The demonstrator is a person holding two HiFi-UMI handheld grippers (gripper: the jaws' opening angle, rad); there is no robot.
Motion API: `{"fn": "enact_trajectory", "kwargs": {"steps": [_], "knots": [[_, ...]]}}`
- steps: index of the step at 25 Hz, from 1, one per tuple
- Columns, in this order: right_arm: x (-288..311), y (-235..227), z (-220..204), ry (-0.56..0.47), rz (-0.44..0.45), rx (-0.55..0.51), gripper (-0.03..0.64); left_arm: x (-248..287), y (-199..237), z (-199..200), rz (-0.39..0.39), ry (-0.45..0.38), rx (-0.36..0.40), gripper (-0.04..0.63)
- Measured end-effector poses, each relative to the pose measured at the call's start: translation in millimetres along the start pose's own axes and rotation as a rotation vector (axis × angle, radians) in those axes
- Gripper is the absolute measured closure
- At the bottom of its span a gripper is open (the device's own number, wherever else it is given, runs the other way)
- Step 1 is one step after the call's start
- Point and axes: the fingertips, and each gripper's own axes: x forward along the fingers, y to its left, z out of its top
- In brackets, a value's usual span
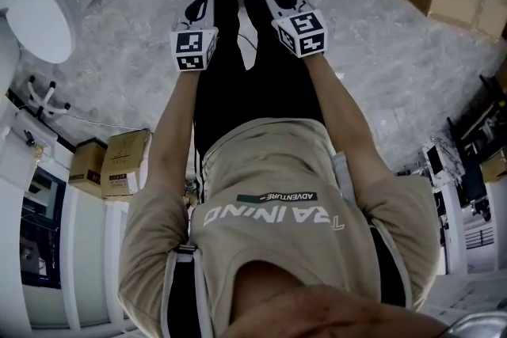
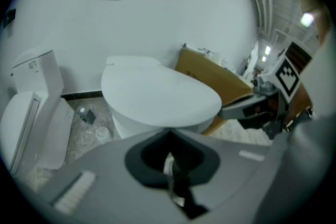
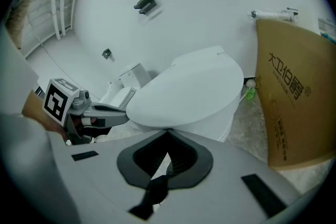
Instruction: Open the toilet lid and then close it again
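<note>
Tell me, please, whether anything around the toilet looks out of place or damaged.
Nothing looks damaged or spilled. The toilet lid lies flat and closed. The one odd thing is a large cardboard box standing close beside it, with a small green object on the floor between them.

Shirt (image 1: 273, 206): "ADVENTURE", "TRAINING"; carton (image 3: 294, 86): Chinese "大卫伯爵".
</note>
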Motion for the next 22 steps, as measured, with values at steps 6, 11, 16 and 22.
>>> {"fn": "enact_trajectory", "kwargs": {"steps": [6,11,16,22], "knots": [[-31.5,18.0,44.8,0.014,-0.028,0.013,0.606,-33.2,-4.1,44.7,0.012,-0.018,-0.006,0.594],[-49.4,30.1,81.7,0.025,-0.042,0.004,0.606,-54.2,-1.8,80.7,0.011,-0.022,-0.002,0.594],[-64.3,36.6,121.2,0.014,-0.078,0.008,0.606,-69.0,1.6,118.8,0.026,-0.042,-0.006,0.594],[-82.0,47.7,173.3,-0.019,-0.082,-0.037,0.606,-90.4,8.9,167.9,0.037,-0.088,0.008,0.592]]}}
